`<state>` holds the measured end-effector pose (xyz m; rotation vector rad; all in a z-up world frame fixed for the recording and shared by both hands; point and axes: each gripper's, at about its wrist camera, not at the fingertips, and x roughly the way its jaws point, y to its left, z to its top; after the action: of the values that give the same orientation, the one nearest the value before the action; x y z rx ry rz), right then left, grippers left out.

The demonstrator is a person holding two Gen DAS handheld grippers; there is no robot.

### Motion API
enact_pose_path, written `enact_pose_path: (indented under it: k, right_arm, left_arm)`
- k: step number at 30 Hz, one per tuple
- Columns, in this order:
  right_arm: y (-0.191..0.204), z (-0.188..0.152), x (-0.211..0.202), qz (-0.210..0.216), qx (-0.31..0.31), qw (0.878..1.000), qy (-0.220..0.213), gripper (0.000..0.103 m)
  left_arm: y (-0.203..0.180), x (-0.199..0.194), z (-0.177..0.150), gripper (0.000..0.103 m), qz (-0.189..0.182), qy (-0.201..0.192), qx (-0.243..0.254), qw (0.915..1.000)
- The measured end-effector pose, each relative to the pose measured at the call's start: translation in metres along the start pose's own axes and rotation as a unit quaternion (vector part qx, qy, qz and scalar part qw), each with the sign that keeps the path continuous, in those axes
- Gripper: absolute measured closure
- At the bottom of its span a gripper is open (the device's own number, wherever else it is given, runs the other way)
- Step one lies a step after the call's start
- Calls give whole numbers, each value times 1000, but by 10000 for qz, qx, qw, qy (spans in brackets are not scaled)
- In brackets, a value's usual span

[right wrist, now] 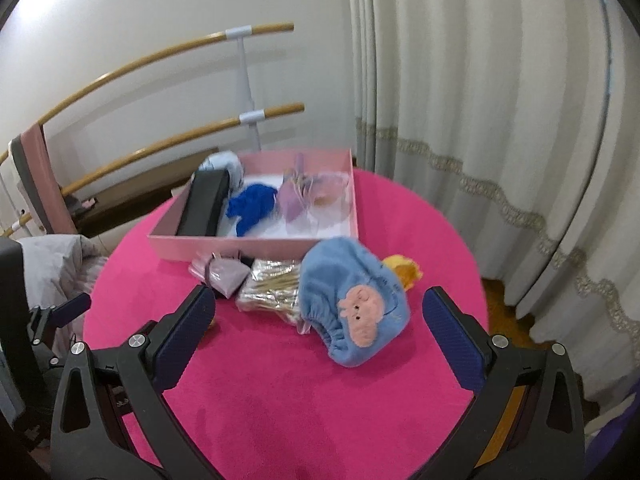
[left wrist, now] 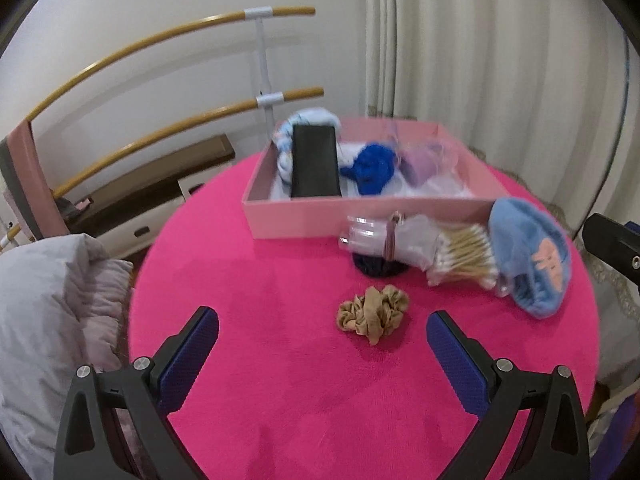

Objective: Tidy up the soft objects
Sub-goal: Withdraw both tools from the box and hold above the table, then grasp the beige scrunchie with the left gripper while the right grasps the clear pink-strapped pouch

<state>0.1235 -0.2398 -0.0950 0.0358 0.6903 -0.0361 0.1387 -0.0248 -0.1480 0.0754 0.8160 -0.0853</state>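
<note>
Both grippers hang wide open and empty over the table (left wrist: 248, 360). The left gripper (left wrist: 322, 330) faces the scrunchie (left wrist: 374, 312), just beyond its tips; the right gripper (right wrist: 320, 312) frames the cap (right wrist: 352, 304). The box (left wrist: 288, 216), at the far side, is partly filled. The step in hand looks like picking; next, each should close in, grasp, then carry to the box.

Yellow soft thing (right wrist: 403, 272) half hidden behind blue plush cap (right wrist: 352, 304)

No readable text, label, brand or number shows in either view.
</note>
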Motion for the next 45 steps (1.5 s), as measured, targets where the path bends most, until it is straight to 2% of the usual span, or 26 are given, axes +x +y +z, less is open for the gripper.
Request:
enact_pose_path:
  k: [7, 10, 13, 16, 21, 23, 29, 32, 36, 43, 45]
  right_arm:
    - [-9, -2, 30, 23, 82, 9996, 262, 0]
    - [-13, -1, 38, 24, 121, 9994, 320, 0]
    - [-12, 2, 42, 79, 108, 9993, 336, 0]
    - [-8, 4, 46, 146, 79, 9992, 350, 0]
    - [8, 8, 51, 342, -59, 9988, 344, 0]
    - [19, 12, 54, 492, -154, 9982, 316, 0]
    - [51, 21, 76, 814, -496, 9945, 432, 0]
    - [68, 21, 95, 835, -754, 9919, 590, 4]
    - [82, 19, 115, 824, -1008, 9883, 794, 15]
    - [103, 12, 125, 817, -1611, 9801, 822, 24]
    - [109, 11, 130, 831, -1794, 9765, 857, 29]
  left_arm:
    - [-7, 61, 8, 0, -83, 383, 24, 9992]
    - [-6, 82, 10, 4, -97, 491, -10, 9987]
    - [-2, 100, 13, 25, -322, 667, -112, 9972]
    - [0, 103, 15, 38, -363, 620, -80, 9974]
    - [12, 101, 18, 76, -420, 621, -128, 9971]
    - [20, 102, 19, 80, -456, 636, -223, 9967]
    - [44, 97, 17, 82, -94, 505, -418, 9978]
    - [50, 98, 15, 82, 61, 473, -427, 9979]
    - [53, 101, 12, 82, 43, 452, -475, 9978]
    - [55, 98, 7, 82, 0, 344, -588, 9977]
    - [57, 98, 7, 82, -24, 336, -632, 9974]
